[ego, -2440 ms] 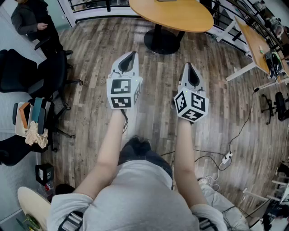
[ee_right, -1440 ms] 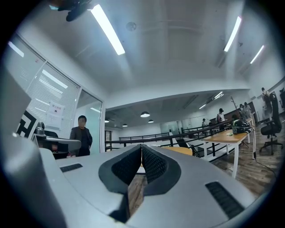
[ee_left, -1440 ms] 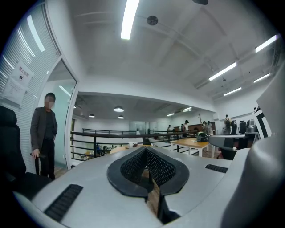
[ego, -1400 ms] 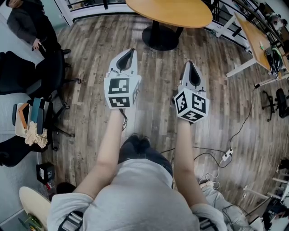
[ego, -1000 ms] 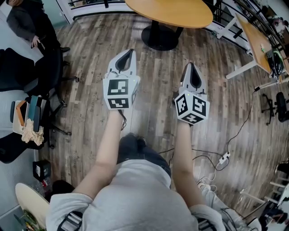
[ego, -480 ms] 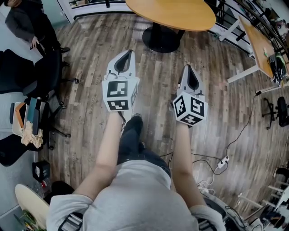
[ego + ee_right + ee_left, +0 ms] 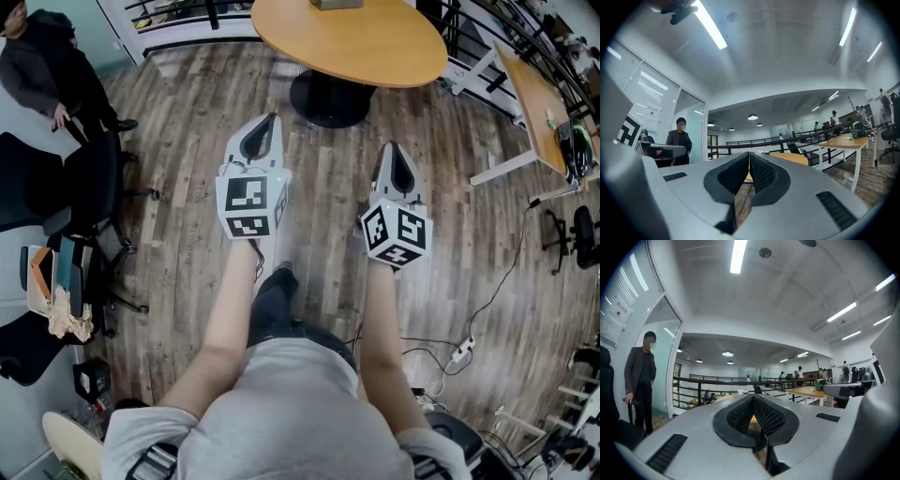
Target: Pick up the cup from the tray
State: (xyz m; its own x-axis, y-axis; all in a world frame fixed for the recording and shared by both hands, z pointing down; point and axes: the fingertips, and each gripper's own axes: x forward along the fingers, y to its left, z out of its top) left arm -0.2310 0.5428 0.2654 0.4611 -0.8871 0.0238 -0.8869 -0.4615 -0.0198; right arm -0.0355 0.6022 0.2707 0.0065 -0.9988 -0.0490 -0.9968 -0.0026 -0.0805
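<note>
Open office, wood floor [image 7: 319, 206], table [image 7: 347, 42] ahead: left gripper [image 7: 262, 131] and right gripper [image 7: 397, 159] both closed and empty over floor; cup and tray not in view, so judged approach step, with finding them next.

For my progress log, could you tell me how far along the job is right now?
Done: nothing yet. The left hand-held gripper and right hand-held gripper are both shut and empty, held over the wooden floor. In hand: the person faces the round table. Left: no cup or tray shows, so finding, reaching and grasping remain.
</note>
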